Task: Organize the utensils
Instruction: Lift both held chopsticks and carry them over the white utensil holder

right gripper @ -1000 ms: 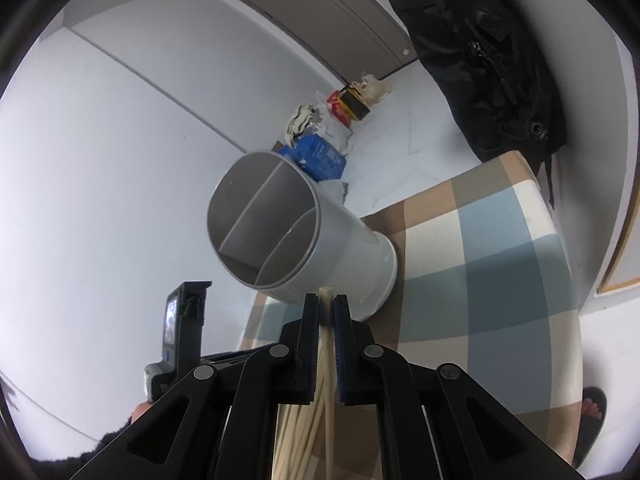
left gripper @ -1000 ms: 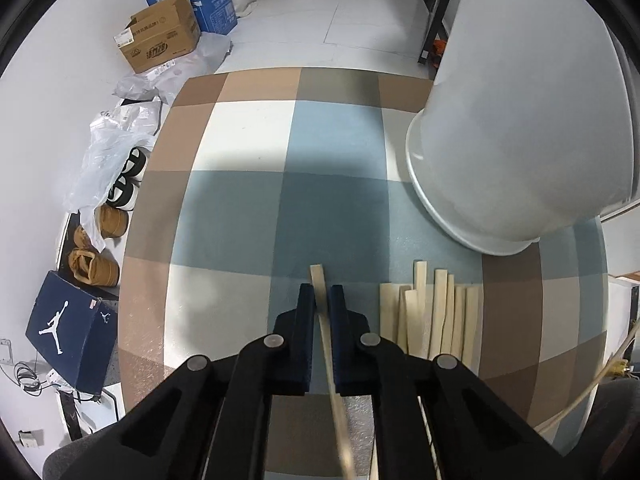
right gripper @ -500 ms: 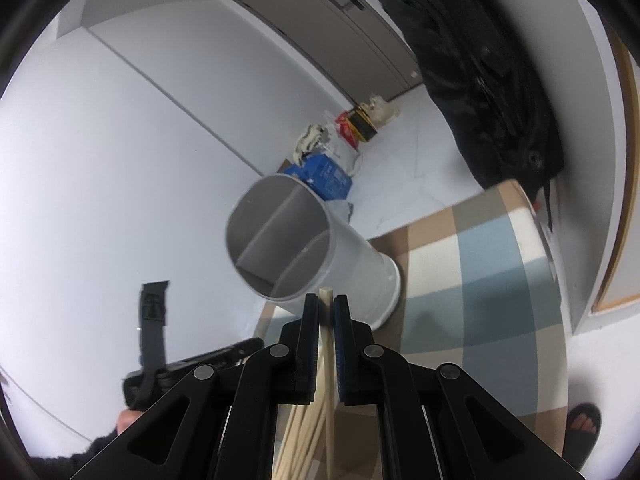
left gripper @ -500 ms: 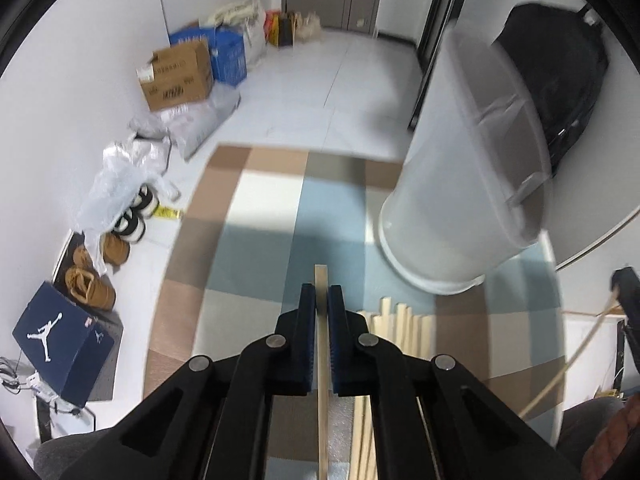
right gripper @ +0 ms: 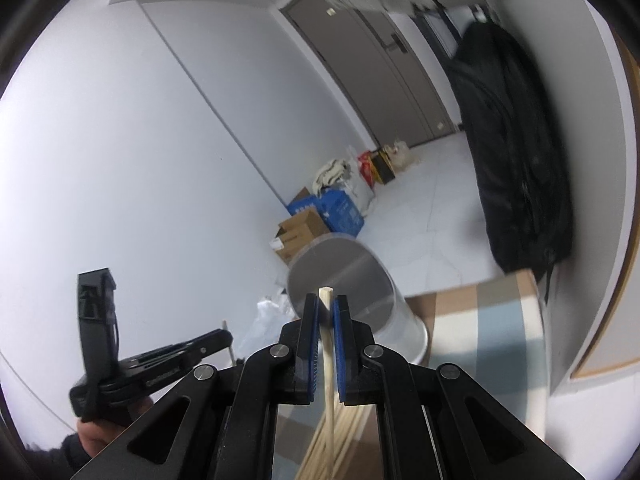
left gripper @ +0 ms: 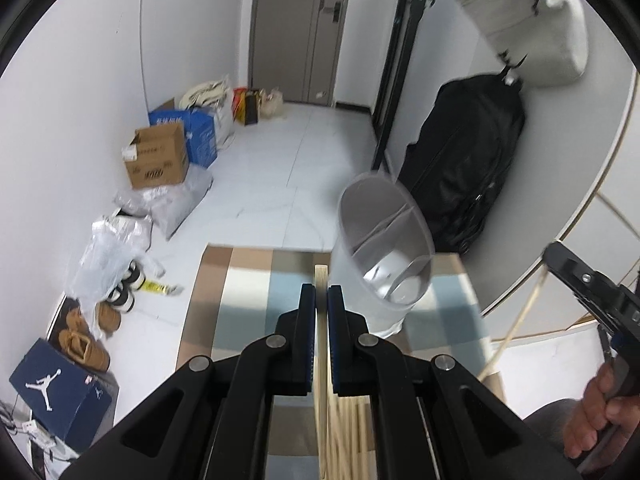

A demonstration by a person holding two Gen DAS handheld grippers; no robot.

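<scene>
Left wrist view: left gripper [left gripper: 321, 294] clamped on one wooden chopstick [left gripper: 320, 360], tip poking just past the blue pads [left gripper: 307, 320]. White divided holder [left gripper: 384, 256] stands on the far part of the checked tablecloth [left gripper: 248, 280], just right of the tip. More chopsticks [left gripper: 352, 432] lie on the cloth near the camera, below the fingers. Right gripper [right gripper: 326, 312] grasps its own chopstick [right gripper: 327, 344], tip in front of the holder's open mouth. Right hand [left gripper: 600, 412] at the right edge. Cardboard box [left gripper: 158, 158] and shoes [left gripper: 84, 340] on the floor at left, black bag [left gripper: 468, 160] far right.
</scene>
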